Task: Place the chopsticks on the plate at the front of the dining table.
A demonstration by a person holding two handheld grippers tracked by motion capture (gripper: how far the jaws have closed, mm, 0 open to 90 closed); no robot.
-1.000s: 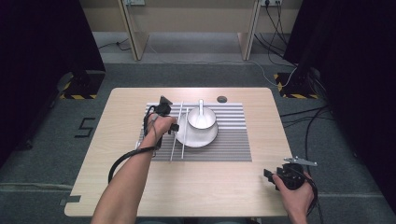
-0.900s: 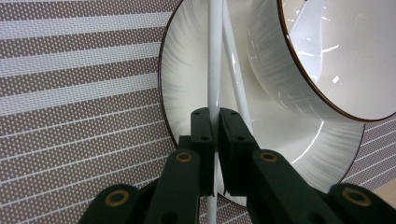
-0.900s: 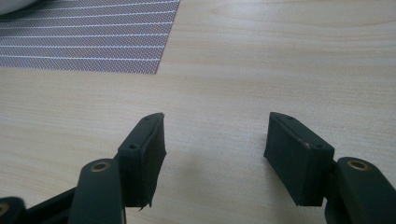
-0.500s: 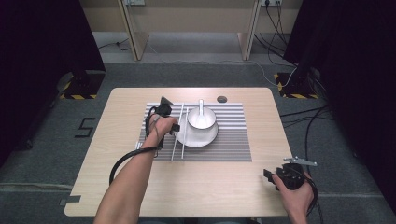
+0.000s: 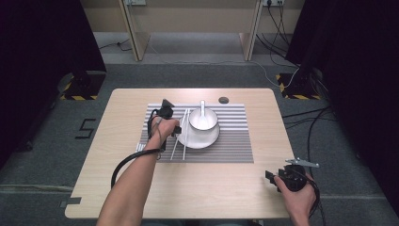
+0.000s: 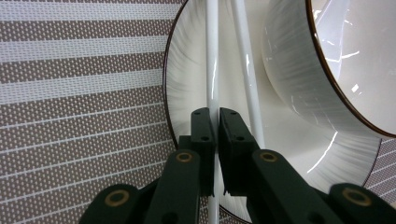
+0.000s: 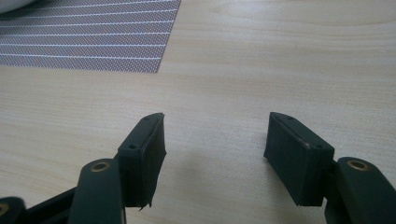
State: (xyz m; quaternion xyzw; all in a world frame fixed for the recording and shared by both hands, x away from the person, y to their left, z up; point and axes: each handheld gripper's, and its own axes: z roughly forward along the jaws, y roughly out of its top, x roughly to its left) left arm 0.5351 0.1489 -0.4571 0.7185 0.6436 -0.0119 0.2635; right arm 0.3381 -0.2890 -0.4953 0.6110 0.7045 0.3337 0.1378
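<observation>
The left gripper is clenched tight on one white chopstick. The stick runs straight up between the two black jaws and lies across the rim of the white plate. A second white chopstick lies just beside the first one, also on the plate, on the side nearer the bowl. It is not in the jaws.

The white bowl sits on the plate, and a white spoon stands in the bowl. From the high view, the left gripper is at the left side of the plate, right by the two chopsticks. The plate rests on a striped mat in the middle of the wooden table.

The right gripper is far from the plate, near the front right corner of the table. Its jaws stand wide apart with nothing between them, just above the bare wood. A corner of the striped mat shows beyond it
</observation>
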